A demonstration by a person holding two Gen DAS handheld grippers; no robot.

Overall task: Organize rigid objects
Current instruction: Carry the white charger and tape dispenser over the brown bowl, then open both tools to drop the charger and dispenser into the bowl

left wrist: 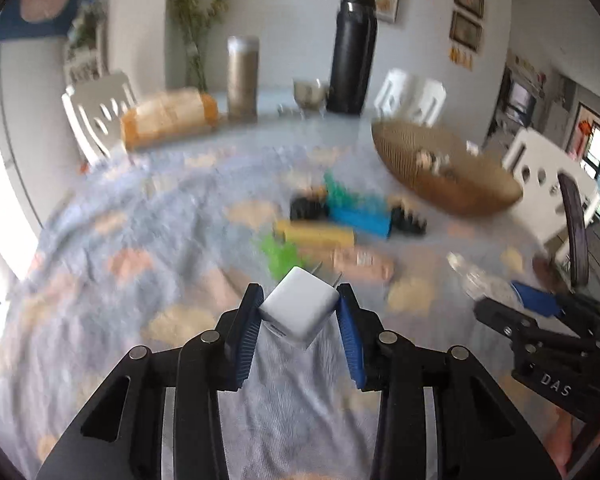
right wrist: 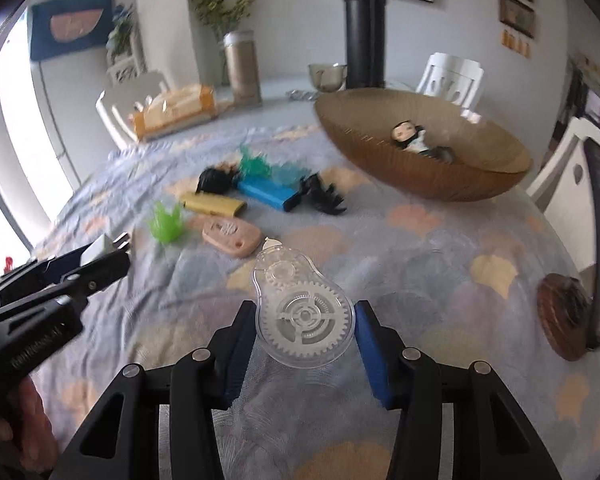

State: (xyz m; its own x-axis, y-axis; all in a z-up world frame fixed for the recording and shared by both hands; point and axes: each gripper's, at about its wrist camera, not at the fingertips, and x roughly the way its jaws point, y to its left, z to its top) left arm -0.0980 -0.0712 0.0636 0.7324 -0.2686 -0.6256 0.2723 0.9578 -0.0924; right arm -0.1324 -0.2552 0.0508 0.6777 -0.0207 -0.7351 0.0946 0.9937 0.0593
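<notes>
Now carrying: left hand-held gripper [left wrist: 298, 312] clamped on the white charger [left wrist: 298, 312], held tilted above the near edge of the desk [right wrist: 440, 264]; right hand-held gripper [right wrist: 306, 320] clamped on the clear tape roller [right wrist: 300, 312], also off the cloth. Probably bound for the brown basket [right wrist: 380, 160] near the far right corner. Best to keep both grips firm, pass over the toys mid-desk, and lower inside the rim beside the doll [right wrist: 410, 138] before letting go.
</notes>
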